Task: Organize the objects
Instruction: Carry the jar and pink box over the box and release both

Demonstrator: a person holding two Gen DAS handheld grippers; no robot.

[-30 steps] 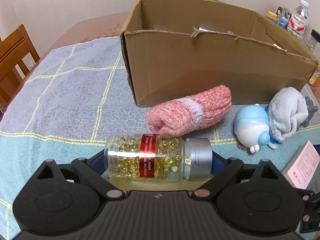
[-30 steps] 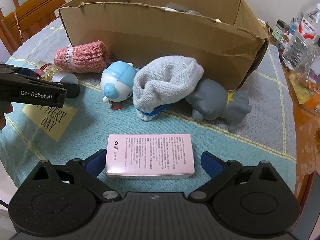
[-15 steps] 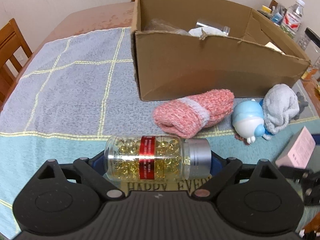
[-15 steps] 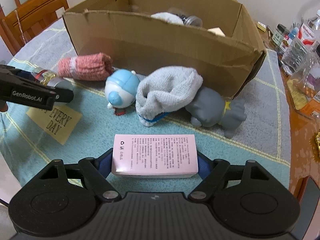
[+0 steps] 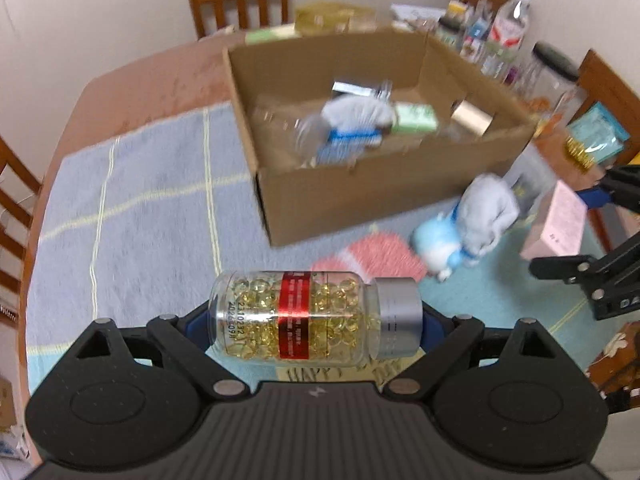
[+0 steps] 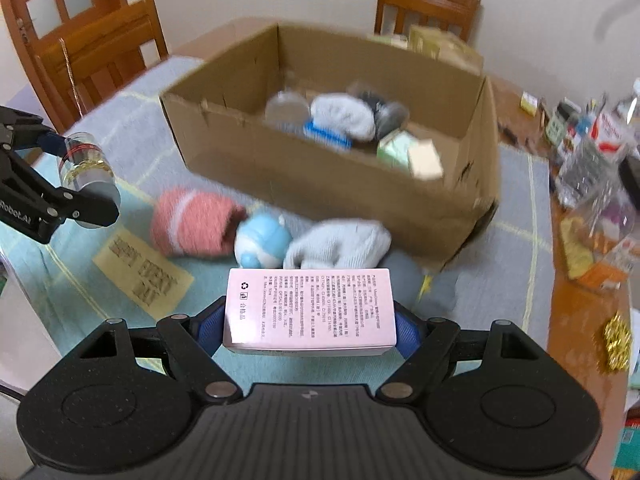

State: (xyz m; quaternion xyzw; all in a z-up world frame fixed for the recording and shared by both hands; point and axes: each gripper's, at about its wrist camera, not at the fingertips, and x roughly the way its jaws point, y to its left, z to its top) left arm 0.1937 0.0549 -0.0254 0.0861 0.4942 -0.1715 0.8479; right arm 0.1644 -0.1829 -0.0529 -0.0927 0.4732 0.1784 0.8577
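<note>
A clear bottle of yellow capsules (image 5: 256, 312) with a red label and silver cap lies crosswise in my left gripper (image 5: 315, 319), which is shut on its two ends and holds it above the tablecloth. My right gripper (image 6: 310, 330) is shut on a pink printed box (image 6: 310, 306), also lifted off the cloth. Ahead of both stands an open cardboard box (image 5: 360, 196) with several items inside. In front of it on the cloth lie a pink rolled sock (image 6: 196, 224), a blue-and-white toy (image 6: 262, 242), a grey-white sock (image 6: 340, 242) and a grey toy (image 6: 404, 276).
A tan card with lettering (image 6: 144, 276) lies flat on the cloth at the left. Bottles, jars and packets (image 6: 592, 152) crowd the table's right side, with a gold ornament (image 6: 616, 344) near its edge. Wooden chairs (image 6: 100, 52) stand around the table.
Both grippers have risen, so the inside of the cardboard box now shows. The right gripper closed on the pink box and lifted it; the left carried the capsule bottle up.
</note>
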